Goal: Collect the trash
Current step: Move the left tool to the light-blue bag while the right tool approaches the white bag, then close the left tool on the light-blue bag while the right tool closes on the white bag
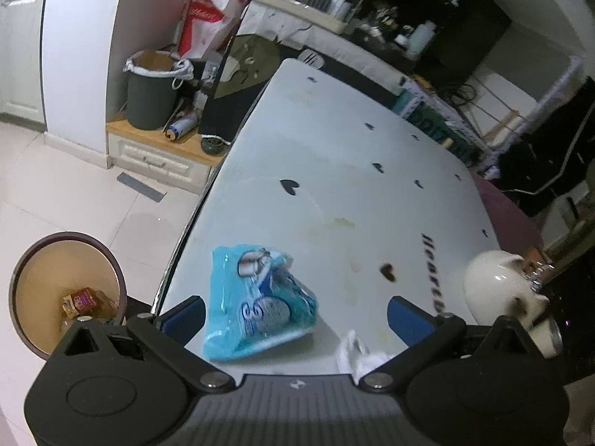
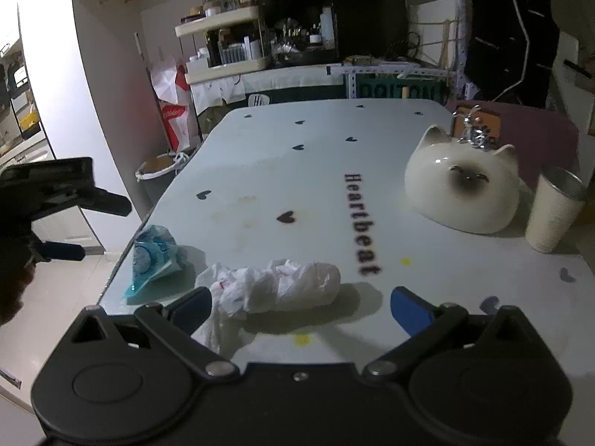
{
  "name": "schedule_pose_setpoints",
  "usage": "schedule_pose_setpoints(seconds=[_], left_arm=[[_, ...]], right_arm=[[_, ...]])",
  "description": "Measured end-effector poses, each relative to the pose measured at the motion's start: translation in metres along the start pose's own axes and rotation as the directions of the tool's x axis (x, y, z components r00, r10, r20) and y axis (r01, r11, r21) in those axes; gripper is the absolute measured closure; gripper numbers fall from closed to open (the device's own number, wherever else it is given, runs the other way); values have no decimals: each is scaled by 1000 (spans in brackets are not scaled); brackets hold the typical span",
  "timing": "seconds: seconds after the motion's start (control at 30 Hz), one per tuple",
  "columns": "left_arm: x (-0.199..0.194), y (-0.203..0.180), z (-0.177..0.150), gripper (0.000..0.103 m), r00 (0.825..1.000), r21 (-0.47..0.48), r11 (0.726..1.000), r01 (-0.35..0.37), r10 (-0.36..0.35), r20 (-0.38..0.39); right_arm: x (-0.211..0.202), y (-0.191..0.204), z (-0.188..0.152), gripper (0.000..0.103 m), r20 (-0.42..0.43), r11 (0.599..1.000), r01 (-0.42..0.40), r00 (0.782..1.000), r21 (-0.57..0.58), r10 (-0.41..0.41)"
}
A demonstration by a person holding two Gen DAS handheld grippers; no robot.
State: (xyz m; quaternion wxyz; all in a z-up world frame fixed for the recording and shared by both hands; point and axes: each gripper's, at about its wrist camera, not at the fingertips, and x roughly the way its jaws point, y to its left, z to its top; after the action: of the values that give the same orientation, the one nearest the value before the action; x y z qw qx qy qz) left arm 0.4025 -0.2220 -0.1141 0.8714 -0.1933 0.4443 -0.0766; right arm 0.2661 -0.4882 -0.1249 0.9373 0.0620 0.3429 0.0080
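Blue wrapper (image 1: 256, 304) btwn open left gripper (image 1: 295, 314) jaws.

We are looking across a white tabletop (image 2: 327, 156) printed with dark hearts and the word "Heartbeat". Pale floor tiles (image 1: 74, 193) are spreading beneath a white wall (image 1: 78, 48). A low wooden cabinet (image 1: 156, 148) is carrying a dark bin (image 1: 148, 93). Dim shelves (image 2: 227, 44) are crowding the far wall.

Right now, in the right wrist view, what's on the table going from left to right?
Blue wrapper → crumpled white plastic bag → cat-shaped white ceramic bowl → metal cup.
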Motion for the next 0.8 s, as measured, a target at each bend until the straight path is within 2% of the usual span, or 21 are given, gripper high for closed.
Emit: schedule_pose_setpoints(seconds=[0.23,0.33,0.47,0.6,0.63,0.8], left_arm=[[36,11,8,10,999,12,999,-31,31,-9],[45,16,9,12,998,25,998,-56,57,-14],[54,20,9,19,997,54,996,-71,72,-10],[61,24,7,22,997,78,995,-65,67,-27],[61,25,6,23,998,80,995,-61,63,-28],[63,26,2,33,999,88,996,-17,20,-40]], right_arm=[[47,-12,25,0,-10,995,-93,996,34,93],[70,-11,37,0,-41,981,-186,981,56,188],[100,-3,43,0,-84,964,-251,962,91,258],[127,2,35,1,-138,961,-256,953,106,269],[131,3,31,4,-158,960,-258,949,113,274],[112,11,5,6,-215,955,-274,932,110,292]])
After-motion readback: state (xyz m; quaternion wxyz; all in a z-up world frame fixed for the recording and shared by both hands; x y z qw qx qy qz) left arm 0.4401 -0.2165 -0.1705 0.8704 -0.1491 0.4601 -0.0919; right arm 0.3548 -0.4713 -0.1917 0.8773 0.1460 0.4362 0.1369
